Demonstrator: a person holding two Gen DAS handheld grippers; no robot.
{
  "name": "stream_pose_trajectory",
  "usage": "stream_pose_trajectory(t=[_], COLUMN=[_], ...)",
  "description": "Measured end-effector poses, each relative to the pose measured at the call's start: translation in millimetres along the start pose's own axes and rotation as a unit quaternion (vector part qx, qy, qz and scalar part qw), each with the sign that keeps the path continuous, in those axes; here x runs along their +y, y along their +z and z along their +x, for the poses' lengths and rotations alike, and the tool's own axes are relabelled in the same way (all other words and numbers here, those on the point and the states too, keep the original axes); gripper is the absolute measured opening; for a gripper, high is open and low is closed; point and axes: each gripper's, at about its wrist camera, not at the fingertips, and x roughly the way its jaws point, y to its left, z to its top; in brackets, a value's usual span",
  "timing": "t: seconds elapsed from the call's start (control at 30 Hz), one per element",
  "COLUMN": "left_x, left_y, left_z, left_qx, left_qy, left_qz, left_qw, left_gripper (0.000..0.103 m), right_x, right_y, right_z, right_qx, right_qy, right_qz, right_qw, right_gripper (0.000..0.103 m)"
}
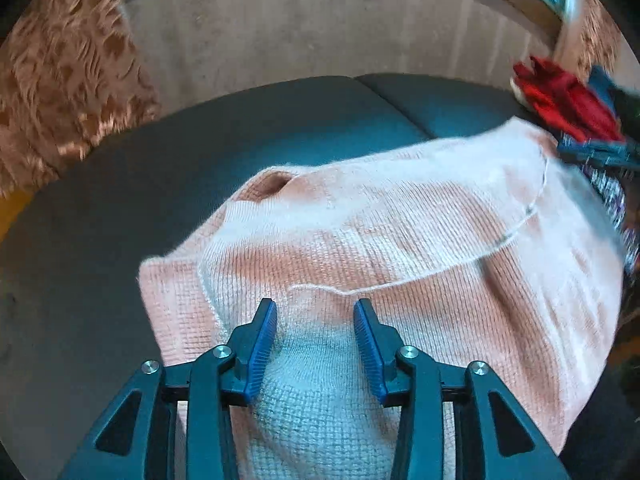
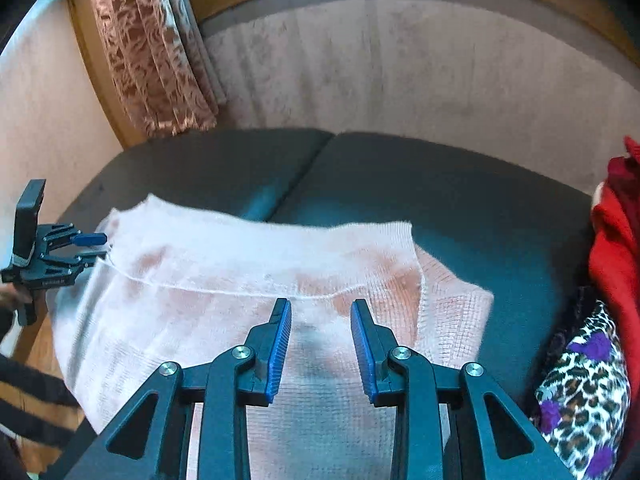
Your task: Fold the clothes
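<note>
A dark teal cushioned seat (image 2: 400, 184), split by a seam into two pads, fills the middle of both views, with a pale pinkish wall (image 2: 400, 72) behind it and a patterned rust-coloured curtain (image 2: 148, 60) hanging at the upper left of the right wrist frame. A wooden frame (image 2: 86, 80) runs beside the curtain.

A pale pink knitted sweater (image 2: 240, 272) lies spread across the seat, reaching from the lower left to right of centre in the right wrist view, with a fold line crossing it and a ribbed edge toward the right. In the left wrist view the same garment (image 1: 380, 232) fills the centre and lower right.

The right gripper (image 2: 320, 312) sits at the bottom centre of its frame, blue pads spread apart over the knit, nothing between them. The left gripper (image 1: 315, 312) is likewise spread, its fingers standing to either side of a raised hump of the fabric without closing on it. From the right wrist view the left gripper (image 2: 94, 246) appears at the left edge of the frame, its tips at the sweater's border; whether they touch the cloth cannot be told there.

A pile of other clothes sits at the right edge: a red garment (image 2: 616, 248) above a leopard-print cloth with purple patches (image 2: 580, 392).
</note>
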Motion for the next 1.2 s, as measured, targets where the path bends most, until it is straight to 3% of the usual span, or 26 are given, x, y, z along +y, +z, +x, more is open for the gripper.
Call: stream_pose_trajectory(t=[0.1,0.2,0.3,0.33,0.37,0.4,0.47,0.57,0.77,0.93,1.03,1.2], left_x=[0,3,8,9,10,12,15,18,21,35,47,54], left_y=[-3,-6,-10,-11,-12,-13,-16,-20,-23,-19,-23,-33], left_z=[-1,-3,-6,-7,-8,-9,-10,-18,-58,-71,-56,-8], left_qx=[-0.003,-0.007,-0.011,-0.013,-0.014,-0.016,-0.019,-0.034,-0.107,-0.154,-0.140,-0.066], left_qy=[-0.003,-0.012,-0.021,-0.024,-0.027,-0.030,-0.037,-0.039,-0.043,-0.014,0.011,0.050], left_qz=[0.003,-0.016,-0.035,-0.042,-0.048,-0.055,-0.068,-0.087,-0.115,-0.148,-0.177,-0.191], left_qw=[1.0000,0.9998,0.9991,0.9987,0.9983,0.9979,0.9968,0.9948,0.9866,0.9767,0.9741,0.9781], left_gripper=[0.042,0.042,0.042,0.034,0.027,0.013,0.007,0.003,0.003,0.003,0.003,0.006], right_x=[-2,-4,-2,0,1,3,7,17,24,14,-1,-34], right_y=[3,8,7,5,4,3,4,3,9,20,19,-2], right_z=[6,12,24,30,33,33,28,15,-15,-42,-42,3], right_qx=[0.009,0.011,0.038,0.049,0.056,0.056,0.047,0.030,-0.001,-0.050,-0.060,-0.010], right_qy=[-0.009,-0.015,-0.021,-0.031,-0.039,-0.045,-0.053,-0.071,-0.087,-0.097,-0.112,-0.129], right_qz=[-0.005,-0.004,-0.016,-0.022,-0.027,-0.031,-0.034,-0.054,-0.065,-0.023,0.020,0.091], right_qw=[1.000,1.000,0.999,0.998,0.997,0.997,0.997,0.996,0.994,0.994,0.992,0.988], right_gripper=[0.035,0.055,0.056,0.055,0.045,0.024,0.007,0.006,0.005,0.005,0.005,0.005])
